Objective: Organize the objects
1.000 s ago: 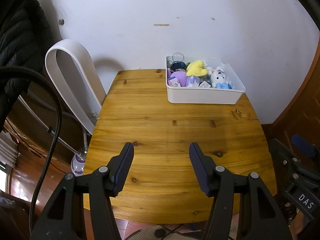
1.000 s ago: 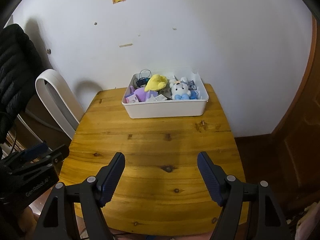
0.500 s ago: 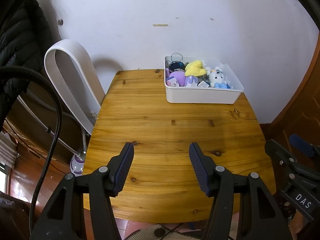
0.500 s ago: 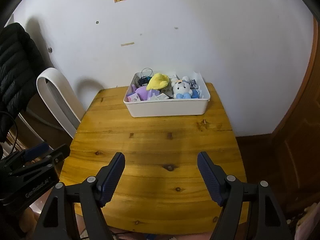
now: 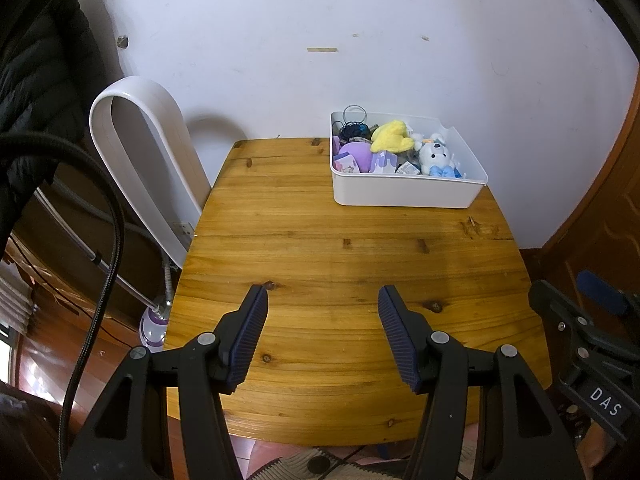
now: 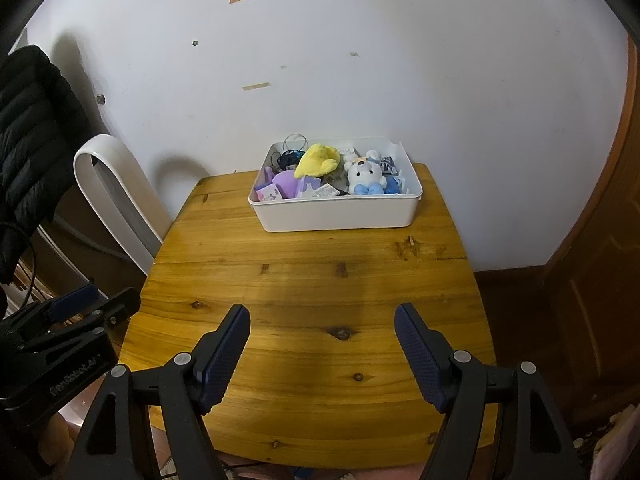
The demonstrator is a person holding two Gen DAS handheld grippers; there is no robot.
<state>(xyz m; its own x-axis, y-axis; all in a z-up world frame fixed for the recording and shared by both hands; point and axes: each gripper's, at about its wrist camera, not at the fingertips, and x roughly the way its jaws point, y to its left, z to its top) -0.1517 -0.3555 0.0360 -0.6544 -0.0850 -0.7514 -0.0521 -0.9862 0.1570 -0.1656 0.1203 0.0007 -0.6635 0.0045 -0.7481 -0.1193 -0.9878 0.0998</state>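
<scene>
A white bin [image 5: 404, 192] stands at the far right of the wooden table [image 5: 320, 248], against the wall. It holds a yellow plush [image 5: 392, 136], a white and blue bear [image 5: 436, 156], a purple toy [image 5: 356, 154], small cards and dark hair ties. The bin also shows in the right wrist view [image 6: 340, 212] with the yellow plush [image 6: 318, 160] and the bear [image 6: 366, 178]. My left gripper [image 5: 322, 300] is open and empty above the table's near part. My right gripper [image 6: 322, 316] is open and empty, also over the near part, far from the bin.
A white curved appliance [image 5: 148, 152] stands left of the table, with a hose [image 5: 108, 240] and a black jacket [image 6: 32, 120] nearby. A wooden door frame [image 6: 592, 240] is on the right. The right gripper's body [image 5: 592, 344] shows at the right edge of the left wrist view.
Both grippers have pulled back slightly from the bin; it looks a little farther and higher in view. Both stay open and empty.
</scene>
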